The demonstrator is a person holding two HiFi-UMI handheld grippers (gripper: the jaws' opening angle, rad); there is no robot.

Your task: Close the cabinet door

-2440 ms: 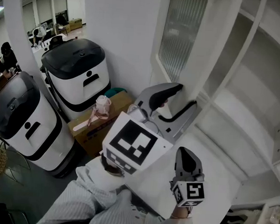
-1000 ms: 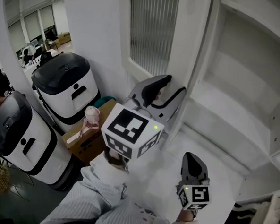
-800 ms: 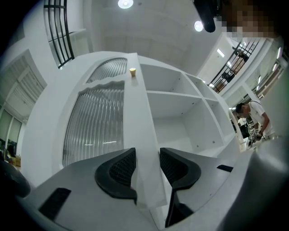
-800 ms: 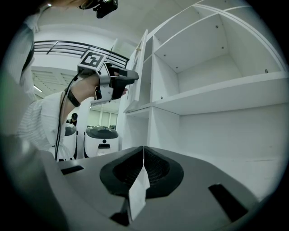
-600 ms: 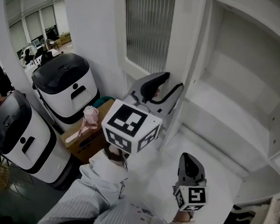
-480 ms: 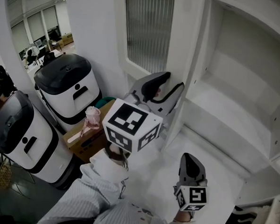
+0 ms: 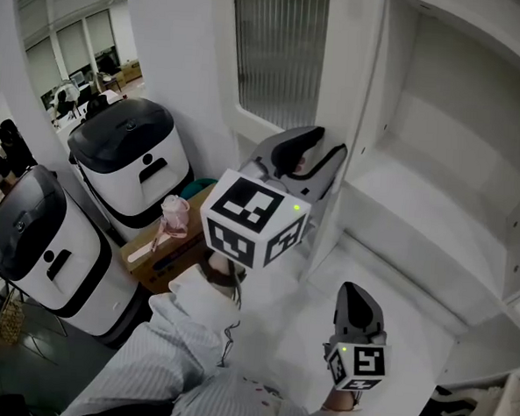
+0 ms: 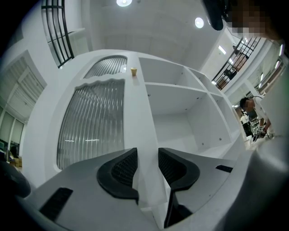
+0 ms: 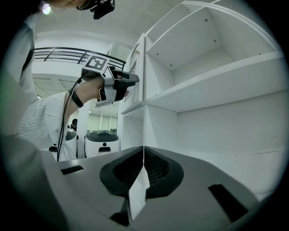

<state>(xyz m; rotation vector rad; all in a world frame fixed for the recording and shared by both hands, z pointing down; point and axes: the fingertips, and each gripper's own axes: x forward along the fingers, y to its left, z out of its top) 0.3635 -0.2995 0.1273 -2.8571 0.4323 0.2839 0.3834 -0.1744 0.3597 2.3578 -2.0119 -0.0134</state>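
Observation:
The white cabinet door (image 7: 278,54) with its ribbed glass pane stands swung out from the open cabinet (image 7: 438,170). My left gripper (image 7: 330,144) straddles the door's free edge low down. Its jaws have just been closing, and in the left gripper view the door's white edge strip (image 8: 140,113) runs between the dark pads (image 8: 124,169), which stand close on either side. My right gripper (image 7: 357,297) hangs shut and empty in front of the lower shelf. The right gripper view shows the left gripper (image 9: 131,83) at the door's edge.
Two white-and-black machines (image 7: 132,151) (image 7: 38,242) stand on the floor at the left. Beside them is a cardboard box (image 7: 165,254) with a pink cup (image 7: 173,213) on it. The cabinet's shelves (image 9: 212,76) hold nothing. People sit in the far room.
The left gripper has slid forward onto the door's edge and its jaws have narrowed around it. The door hangs less far open than in the earliest frame. The right gripper has hardly moved.

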